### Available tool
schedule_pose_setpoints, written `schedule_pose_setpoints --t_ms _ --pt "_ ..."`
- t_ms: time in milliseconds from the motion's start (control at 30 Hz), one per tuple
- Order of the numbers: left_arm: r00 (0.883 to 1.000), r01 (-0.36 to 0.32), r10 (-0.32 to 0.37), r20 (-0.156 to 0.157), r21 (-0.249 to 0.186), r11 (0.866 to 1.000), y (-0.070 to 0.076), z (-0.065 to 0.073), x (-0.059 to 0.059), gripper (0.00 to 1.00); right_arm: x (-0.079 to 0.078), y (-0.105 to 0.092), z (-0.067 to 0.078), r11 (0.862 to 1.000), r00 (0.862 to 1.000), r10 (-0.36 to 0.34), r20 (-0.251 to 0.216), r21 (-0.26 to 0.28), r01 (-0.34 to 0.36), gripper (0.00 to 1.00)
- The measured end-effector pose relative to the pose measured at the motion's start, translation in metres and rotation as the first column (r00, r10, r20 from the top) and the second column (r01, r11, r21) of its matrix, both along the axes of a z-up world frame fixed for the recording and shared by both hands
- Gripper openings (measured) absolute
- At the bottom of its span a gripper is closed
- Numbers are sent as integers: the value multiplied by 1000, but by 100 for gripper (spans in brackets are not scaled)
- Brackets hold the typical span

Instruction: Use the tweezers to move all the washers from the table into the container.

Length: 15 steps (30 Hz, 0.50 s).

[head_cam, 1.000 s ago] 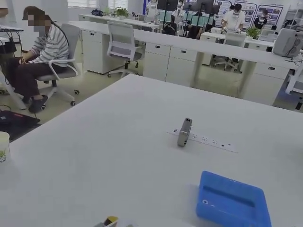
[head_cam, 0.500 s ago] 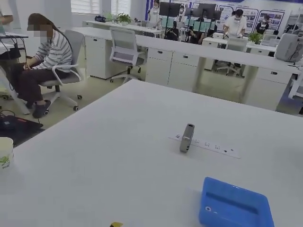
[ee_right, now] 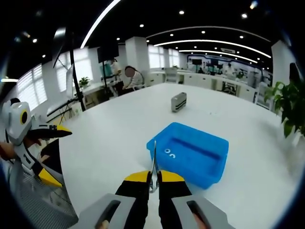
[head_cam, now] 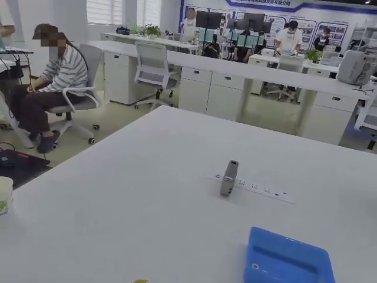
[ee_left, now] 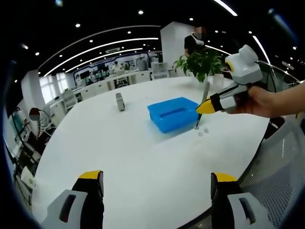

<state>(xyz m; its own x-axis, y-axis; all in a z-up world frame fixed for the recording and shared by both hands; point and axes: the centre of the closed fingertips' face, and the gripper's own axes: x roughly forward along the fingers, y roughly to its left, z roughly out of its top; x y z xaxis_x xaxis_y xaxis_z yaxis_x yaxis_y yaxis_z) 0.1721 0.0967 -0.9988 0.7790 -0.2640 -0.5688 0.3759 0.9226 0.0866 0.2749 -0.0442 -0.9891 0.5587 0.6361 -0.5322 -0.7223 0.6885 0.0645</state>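
Observation:
A blue container (head_cam: 288, 259) lies on the white table (head_cam: 147, 194) at the near right. In the right gripper view the blue container (ee_right: 190, 152) holds two small washers (ee_right: 169, 152). My right gripper (ee_right: 153, 177) is shut on slim metal tweezers (ee_right: 154, 162), whose points aim at the container's near wall. In the left gripper view the right gripper (ee_left: 206, 107) holds the tweezers (ee_left: 204, 98) above two washers (ee_left: 203, 131) that lie on the table just beside the container (ee_left: 174, 113). My left gripper (ee_left: 155, 183) is open wide with nothing in it, well back from the container.
A grey box (head_cam: 228, 178) stands on a flat white power strip (head_cam: 262, 188) beyond the container. A paper cup (head_cam: 5, 194) sits at the table's left edge. A person sits on an office chair (head_cam: 82, 76) at the far left, and desks stand behind.
The head camera has tilted up a little, so the yellow gripper tip at the bottom edge has slipped nearly out of the picture. The container and grey box lie as before.

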Motion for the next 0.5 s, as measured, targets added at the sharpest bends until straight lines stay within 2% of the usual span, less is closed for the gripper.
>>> schedule_pose_setpoints --t_ms 100,167,500 --pt "1000 -1 2 26 -26 1000 -1 6 1 96 1 -1 1 1000 1000 7 8 -19 -7 2" --pt "999 -3 4 36 -28 1000 -1 7 2 96 1 -1 3 1000 1000 7 9 -17 -7 2" --pt "999 -11 12 36 -14 1000 2 7 2 95 3 -3 18 1000 1000 -6 7 11 6 2"
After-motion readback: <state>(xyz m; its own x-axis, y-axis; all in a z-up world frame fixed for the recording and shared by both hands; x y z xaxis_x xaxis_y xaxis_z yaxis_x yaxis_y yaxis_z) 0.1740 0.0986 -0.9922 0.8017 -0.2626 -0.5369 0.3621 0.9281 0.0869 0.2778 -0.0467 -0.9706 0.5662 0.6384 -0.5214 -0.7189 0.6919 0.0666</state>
